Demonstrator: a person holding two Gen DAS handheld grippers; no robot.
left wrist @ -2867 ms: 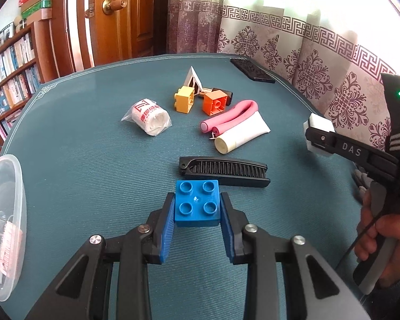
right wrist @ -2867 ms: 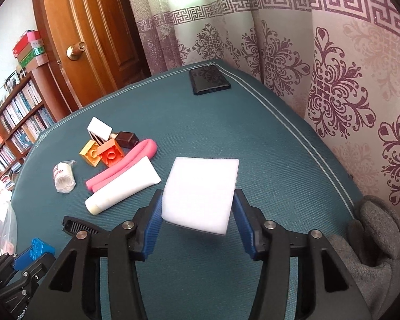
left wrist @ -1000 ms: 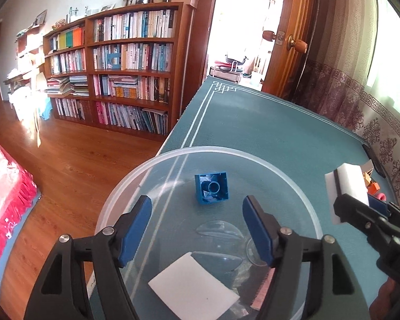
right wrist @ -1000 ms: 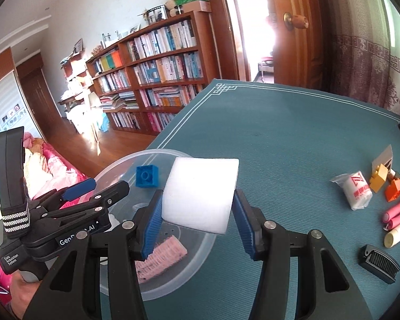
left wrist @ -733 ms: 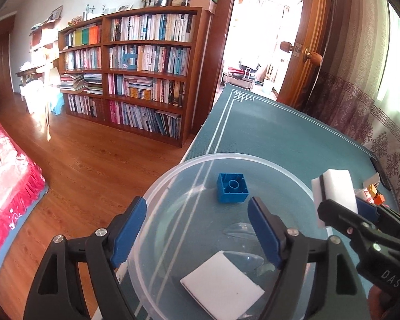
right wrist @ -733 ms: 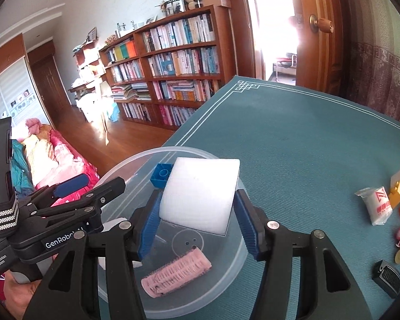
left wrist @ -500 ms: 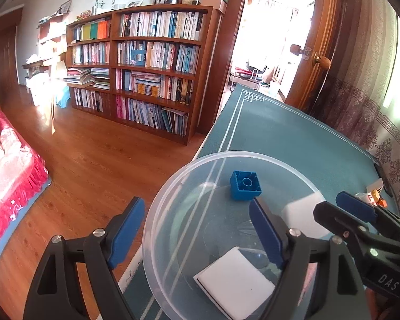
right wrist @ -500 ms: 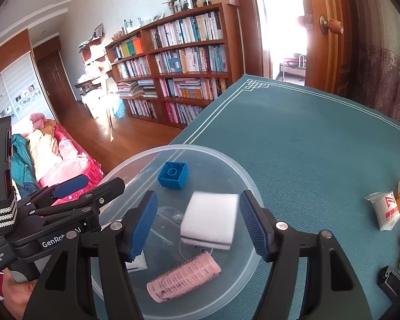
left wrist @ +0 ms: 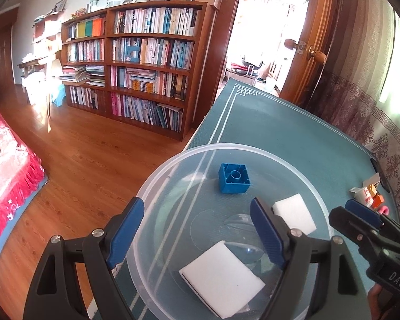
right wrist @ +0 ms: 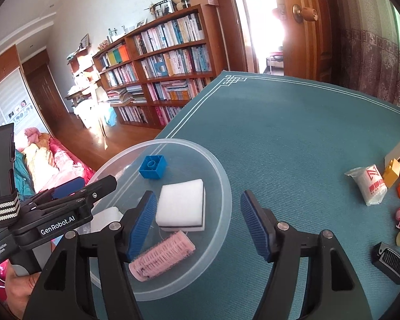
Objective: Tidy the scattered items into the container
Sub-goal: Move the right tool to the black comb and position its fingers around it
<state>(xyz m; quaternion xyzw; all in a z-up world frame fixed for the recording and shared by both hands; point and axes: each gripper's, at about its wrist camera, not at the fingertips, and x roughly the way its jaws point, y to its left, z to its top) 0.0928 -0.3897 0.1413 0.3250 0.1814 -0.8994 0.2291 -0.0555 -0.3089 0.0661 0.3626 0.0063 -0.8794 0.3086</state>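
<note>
A teal table (right wrist: pixel 293 122) carries a clear round bowl (right wrist: pixel 221 184) near its corner. Inside lie two white sponges (right wrist: pixel 182 205), a pink roller (right wrist: pixel 161 256) and a blue brick (right wrist: pixel 152 170), studs down. Both grippers, left (left wrist: pixel 193 226) and right (right wrist: pixel 197 222), hover spread and empty.

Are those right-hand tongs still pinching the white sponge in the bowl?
Apart. In the right wrist view the right tongs stand open and the white sponge lies in the bowl, clear of the pads.
</note>
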